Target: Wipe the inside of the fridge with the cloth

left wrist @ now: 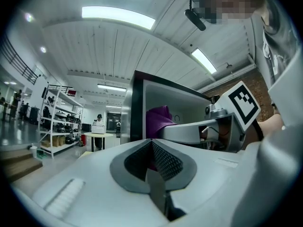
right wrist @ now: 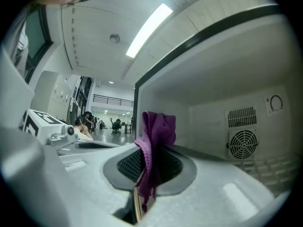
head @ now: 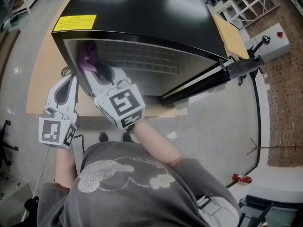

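Right tool (right wrist: 150, 163): clamped on the purple cloth (right wrist: 159, 126); a fold is pinched between the pads and the rest is bunched above the tips.
Cloth position: just ahead of the right tool's tips, inside the fridge (head: 142, 13) opening and close to the wall on that tool's left (contact with the liner cannot be confirmed).
Left tool (head: 71, 79): pads together, nothing held; parked outside the cabinet, just to the left of the right tool.
Step in hand: wiping of the interior, judged to be at an early stage.
Doing it well: the bunched fabric should be pressed flat on the liner so that cloth, not hard tips, meets the plastic. Overlapping strokes from far wall towards the tool are advised. A firm clamp is needed, since only a fold is gripped.
Ahead-right of right tool: a fan grille (right wrist: 243, 143) with vent slots above it on the back wall; loose fabric could be snagged there.
Right of right tool: the open door (head: 203, 85), clear of the stroke path.
In the way: the opening's left edge sits close to the right tool, and the left tool is just beyond it; little room is left for sideways sweeps.
Below both tools: the desk (head: 42, 79) carrying the fridge.
Other: yellow label (head: 74, 22) on the fridge top, not relevant.
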